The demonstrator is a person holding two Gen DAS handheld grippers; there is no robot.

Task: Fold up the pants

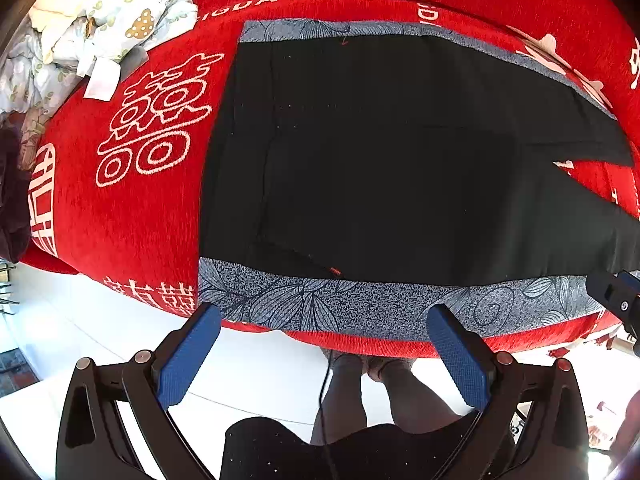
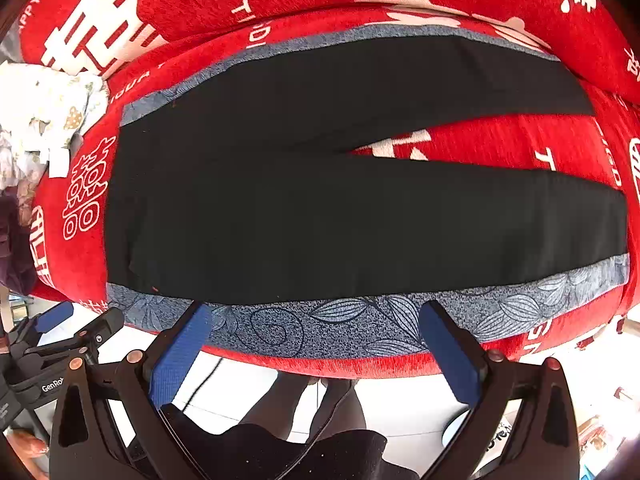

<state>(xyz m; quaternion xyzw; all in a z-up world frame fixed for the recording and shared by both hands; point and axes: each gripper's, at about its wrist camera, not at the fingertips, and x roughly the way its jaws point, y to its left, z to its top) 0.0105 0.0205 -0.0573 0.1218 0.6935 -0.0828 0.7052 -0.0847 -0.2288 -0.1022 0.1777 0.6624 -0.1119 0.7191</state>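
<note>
A red plush cover with white printed characters (image 2: 86, 188) is spread over a bed or couch, above a pale tiled floor (image 1: 256, 376). On it, a pair of black fabric pants with grey-blue floral side panels (image 2: 320, 220) is laid out flat, the waist toward the left and the two legs running to the right, parted in a narrow V through which the red cover is seen. One floral panel lies along the near edge of the cover, the other along the far side.

The cloth is judged to be light, soft and limp, with no stiffness of its own; it would sag and drag if lifted at a single point, and the plush beneath is likely to cling to it a little. A hold is best taken at two points on one edge, presumably the near floral panel at the waist end and further along the leg, so that one leg can be carried over onto the other.

The left gripper (image 1: 324, 320) is held wide open, its blue textured pads just short of the near floral panel; nothing is gripped, and contact cannot be made out. The right gripper (image 2: 316, 316) is likewise spread wide and empty, poised over the same panel further along the leg.

A crumpled pale floral cloth (image 1: 116, 20) lies well apart at the far left. The person's legs (image 1: 360, 392) are seen below.
</note>
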